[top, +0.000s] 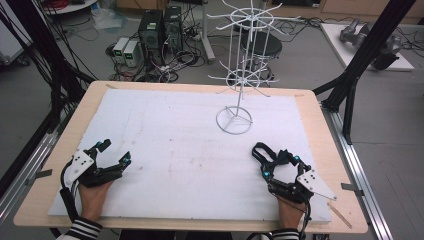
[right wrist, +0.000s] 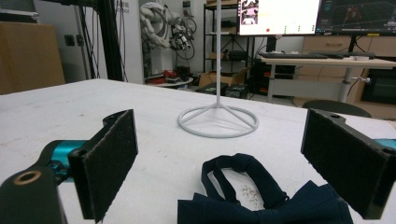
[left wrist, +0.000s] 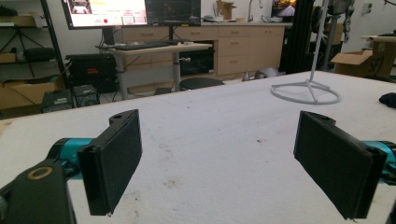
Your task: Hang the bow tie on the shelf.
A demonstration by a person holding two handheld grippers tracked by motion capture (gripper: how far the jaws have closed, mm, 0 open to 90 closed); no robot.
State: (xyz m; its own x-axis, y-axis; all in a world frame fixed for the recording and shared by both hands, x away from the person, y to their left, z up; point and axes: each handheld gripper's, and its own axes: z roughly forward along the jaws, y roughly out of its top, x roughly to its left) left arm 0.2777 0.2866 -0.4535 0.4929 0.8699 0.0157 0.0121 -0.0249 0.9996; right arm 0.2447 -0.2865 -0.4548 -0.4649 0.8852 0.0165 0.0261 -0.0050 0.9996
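Now resting on white pad [top: 165, 145]: right gripper [top: 280, 161] spreading wide over dark bow tie [right wrist: 261, 196], not pinching; left gripper [top: 114, 152] spreading, empty.

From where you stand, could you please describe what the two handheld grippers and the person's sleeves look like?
Both the left gripper and the right gripper are black two-jaw tools with flat black pads, teal parts near the jaws and a grey three-cornered plate on top. A black cable trails from the left one. The sleeves are black-and-white striped.

Navy bow tie [right wrist: 261, 196]; white wire rack [top: 239, 70]; black tongs [right wrist: 233, 172].
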